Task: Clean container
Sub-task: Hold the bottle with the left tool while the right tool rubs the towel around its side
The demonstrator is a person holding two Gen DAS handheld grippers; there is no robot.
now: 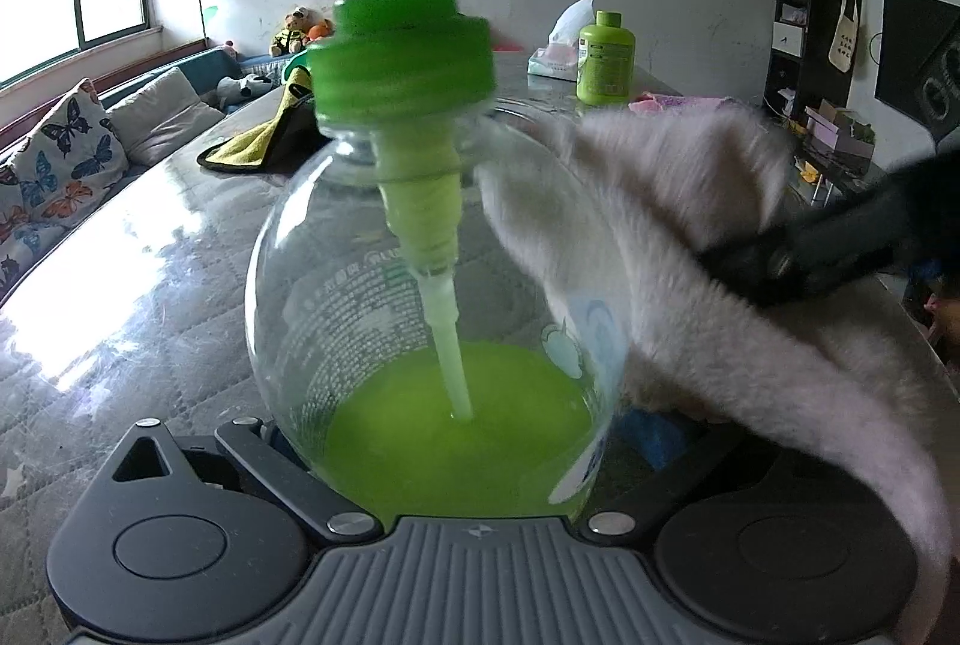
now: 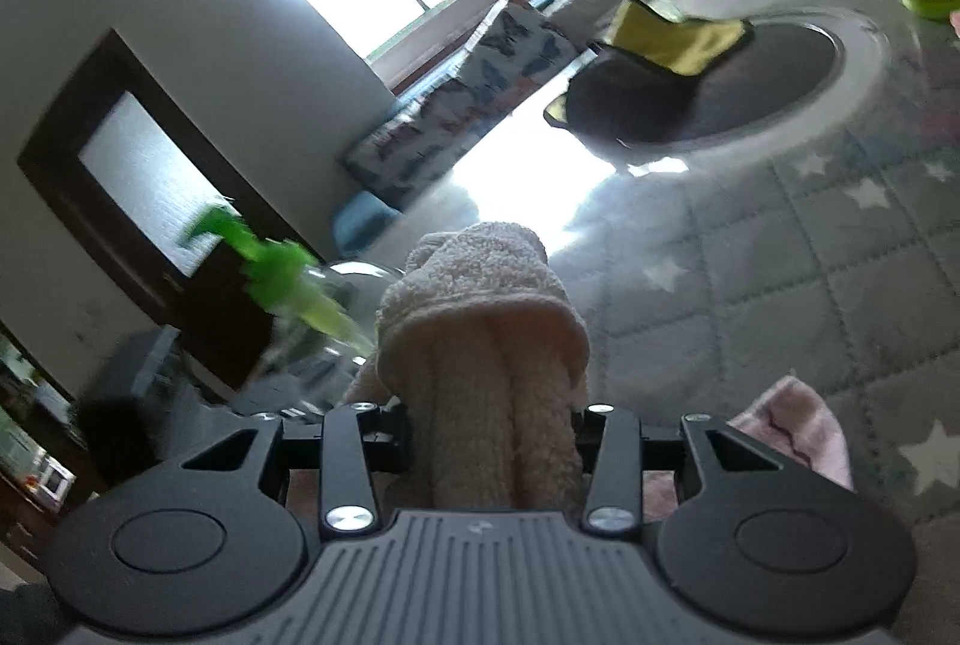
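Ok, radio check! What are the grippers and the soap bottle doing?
Left hand-held gripper clamps clear pump bottle. Right hand-held gripper grips white towel, wiping bottle's side. Nothing blocking.

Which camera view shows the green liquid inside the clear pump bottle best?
The left wrist view: the clear pump bottle fills it, with the green liquid pooled at the bottom. In the right wrist view the bottle is blurred, half-hidden behind the towel; no liquid shows.

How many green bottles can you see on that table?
2. A clear pump bottle holding green liquid sits close up between the left gripper's fingers; an opaque green bottle stands at the far end. Others may be hidden.
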